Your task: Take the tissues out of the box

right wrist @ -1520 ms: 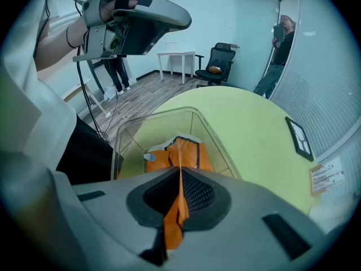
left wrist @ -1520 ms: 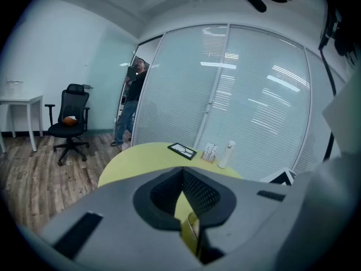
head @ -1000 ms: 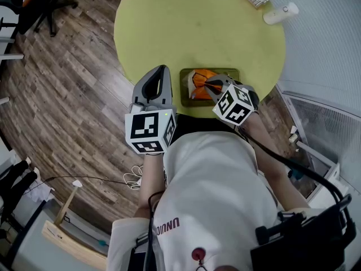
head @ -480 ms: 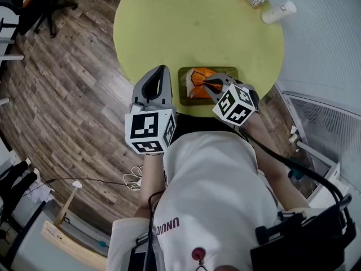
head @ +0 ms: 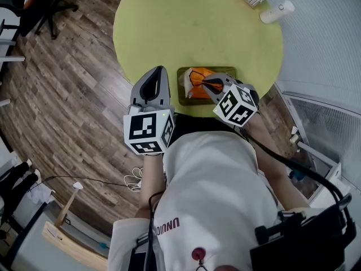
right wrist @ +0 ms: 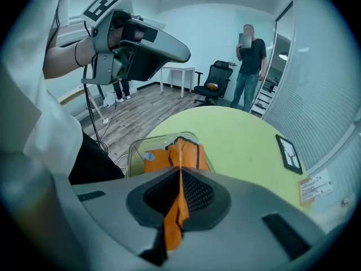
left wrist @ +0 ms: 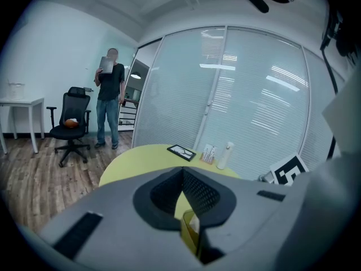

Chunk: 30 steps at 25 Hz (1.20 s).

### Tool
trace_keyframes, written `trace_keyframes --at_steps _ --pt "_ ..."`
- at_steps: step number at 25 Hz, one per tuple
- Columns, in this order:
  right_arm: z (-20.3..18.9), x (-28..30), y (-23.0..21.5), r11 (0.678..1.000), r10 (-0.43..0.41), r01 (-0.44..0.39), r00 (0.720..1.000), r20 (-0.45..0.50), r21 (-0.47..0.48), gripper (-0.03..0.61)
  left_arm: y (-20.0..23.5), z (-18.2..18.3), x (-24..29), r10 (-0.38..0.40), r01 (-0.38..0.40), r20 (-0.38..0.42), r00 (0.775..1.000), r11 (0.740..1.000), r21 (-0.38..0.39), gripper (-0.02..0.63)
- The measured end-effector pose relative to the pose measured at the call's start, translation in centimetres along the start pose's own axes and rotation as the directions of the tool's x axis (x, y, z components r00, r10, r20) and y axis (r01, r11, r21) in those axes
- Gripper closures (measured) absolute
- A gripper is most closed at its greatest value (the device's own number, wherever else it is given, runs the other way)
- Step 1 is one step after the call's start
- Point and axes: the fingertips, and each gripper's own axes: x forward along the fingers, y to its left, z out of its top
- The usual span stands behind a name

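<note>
- My right gripper (right wrist: 180,173) is clenching its jaws on the orange tissue (right wrist: 183,150), which is trailing up out of the clear plastic box (right wrist: 134,151).
- The box is sitting at the near edge of the round yellow-green surface (head: 197,27).
- My left gripper (left wrist: 182,173) is hovering just left of the box, jaws pressed together on nothing.

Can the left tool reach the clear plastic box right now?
Probably yes: the left tool hangs beside the clear plastic box, nothing between them; the right tool, shut on the orange tissue, leaves that side free.
</note>
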Motion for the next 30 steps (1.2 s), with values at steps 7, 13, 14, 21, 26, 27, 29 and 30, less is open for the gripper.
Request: trace_keyframes --at_steps 7,13,14,21,26,27,29,30 --pt "0.7 -0.7 -0.4 1.0 -0.013 0.013 0.999 0.046 0.002 0.555 -0.2 0.1 0.2 0.005 -0.005 0.005 1.0 1.0 0.005 0.6" --pt "1.5 -1.6 -0.1 1.0 -0.023 0.021 0.996 0.086 0.017 0.557 -0.3 0.0 -0.6 0.007 -0.007 0.011 1.0 1.0 0.011 0.6" --pt "1.6 -1.7 0.0 1.0 -0.023 0.022 0.996 0.087 0.015 0.557 -0.2 0.0 -0.8 0.009 -0.009 0.015 1.0 1.0 0.009 0.6" --pt "3.4 -3.4 -0.8 0.998 -0.06 0.057 0.985 0.162 0.025 0.557 -0.2 1.7 -1.6 0.031 -0.032 0.055 0.998 0.999 0.025 0.6" --pt "4.7 -4.7 -1.4 0.996 -0.084 0.078 0.972 0.219 0.036 0.557 0.0 2.2 -1.9 0.051 -0.053 0.077 0.996 0.998 0.024 0.6" --pt "4.8 -5.0 -1.5 0.996 -0.088 0.082 0.97 0.228 0.036 0.557 -0.1 2.3 -1.9 0.052 -0.054 0.079 0.996 0.998 0.023 0.6" --pt "5.1 -5.5 -1.7 0.995 -0.096 0.089 0.966 0.24 0.039 0.557 -0.3 2.3 -2.0 0.052 -0.054 0.08 0.995 0.998 0.023 0.6" --pt "5.2 -5.7 -1.8 0.995 -0.099 0.092 0.964 0.246 0.04 0.557 -0.3 2.4 -2.0 0.053 -0.055 0.081 0.995 0.998 0.023 0.6"
